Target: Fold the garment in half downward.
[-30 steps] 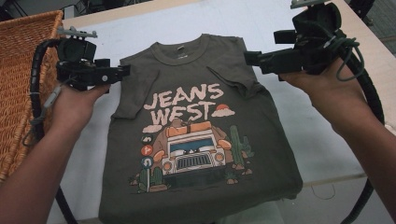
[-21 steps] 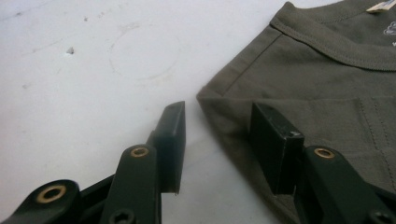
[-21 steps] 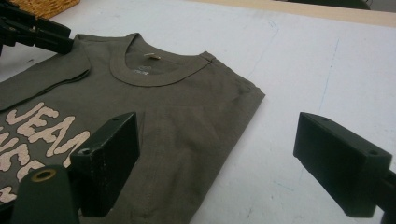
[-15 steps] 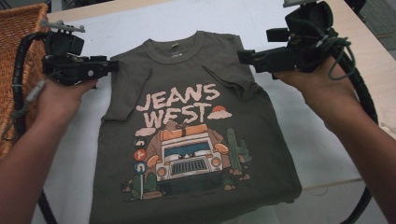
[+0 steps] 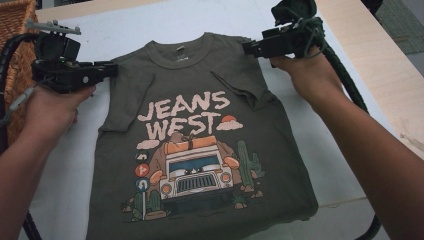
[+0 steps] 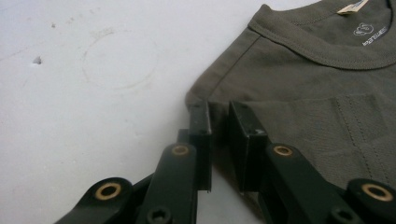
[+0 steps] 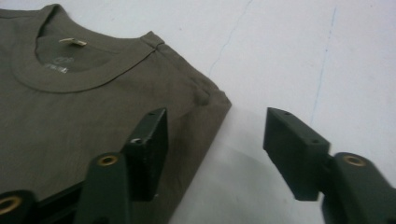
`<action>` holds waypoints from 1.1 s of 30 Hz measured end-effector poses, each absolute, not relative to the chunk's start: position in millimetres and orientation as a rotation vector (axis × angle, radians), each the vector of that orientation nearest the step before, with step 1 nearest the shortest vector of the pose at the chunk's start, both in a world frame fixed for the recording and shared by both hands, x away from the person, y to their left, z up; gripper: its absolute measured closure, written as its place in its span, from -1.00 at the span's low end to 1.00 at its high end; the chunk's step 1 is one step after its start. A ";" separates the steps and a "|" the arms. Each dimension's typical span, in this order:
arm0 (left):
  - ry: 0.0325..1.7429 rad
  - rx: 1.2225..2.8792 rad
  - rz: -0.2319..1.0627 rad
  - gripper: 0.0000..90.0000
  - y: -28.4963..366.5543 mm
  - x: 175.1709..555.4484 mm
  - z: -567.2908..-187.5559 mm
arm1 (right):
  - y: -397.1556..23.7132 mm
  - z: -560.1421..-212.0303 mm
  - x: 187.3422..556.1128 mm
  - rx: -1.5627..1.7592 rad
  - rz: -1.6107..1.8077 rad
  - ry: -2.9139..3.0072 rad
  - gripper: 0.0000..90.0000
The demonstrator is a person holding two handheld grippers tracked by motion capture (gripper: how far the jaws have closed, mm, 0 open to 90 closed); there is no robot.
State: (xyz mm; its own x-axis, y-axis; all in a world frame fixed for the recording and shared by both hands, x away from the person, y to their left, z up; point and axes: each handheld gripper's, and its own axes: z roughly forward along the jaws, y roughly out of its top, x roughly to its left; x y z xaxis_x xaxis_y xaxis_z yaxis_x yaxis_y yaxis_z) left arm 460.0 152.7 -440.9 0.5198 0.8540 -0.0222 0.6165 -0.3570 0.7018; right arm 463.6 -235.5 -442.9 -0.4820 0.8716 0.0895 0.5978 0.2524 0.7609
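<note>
- Left claw: held in the person's left hand, lying level at the T-shirt's shoulder corner. Its jaws have just been closing and stand narrow; the left gripper view shows the shoulder edge of the cloth between them, with a slim gap remaining. Whether the pads press the fabric cannot be told.
- Right claw: held in the person's right hand, at the opposite shoulder corner. Its jaws have just been closing and stand part-way apart; the right gripper view shows one jaw over the cloth and the other over bare surface, the shoulder edge between them, not pinched.
- T-shirt: olive-grey, printed "JEANS WEST" above a truck picture. Lies flat, face up, between the two claws, collar on the far side, hem toward the person. Sleeve near the right claw folded inward across the chest.
- Surface: white, bearing the T-shirt; a faint ring mark shows beyond the left claw.
- Wicker basket: outboard of the left claw, at the surface's edge.
</note>
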 end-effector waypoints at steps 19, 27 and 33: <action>1.294 2.014 0.397 0.96 153.8 455.7 -438.2 | -230.2 -439.0 467.3 1.321 1.121 2.182 0.94; 1.178 1.881 0.410 0.96 158.1 399.1 -412.8 | -236.8 -408.4 422.4 1.236 1.267 2.133 0.94; 1.074 1.903 0.435 0.96 152.8 348.0 -401.0 | -246.2 -393.3 371.4 1.199 1.340 2.106 0.95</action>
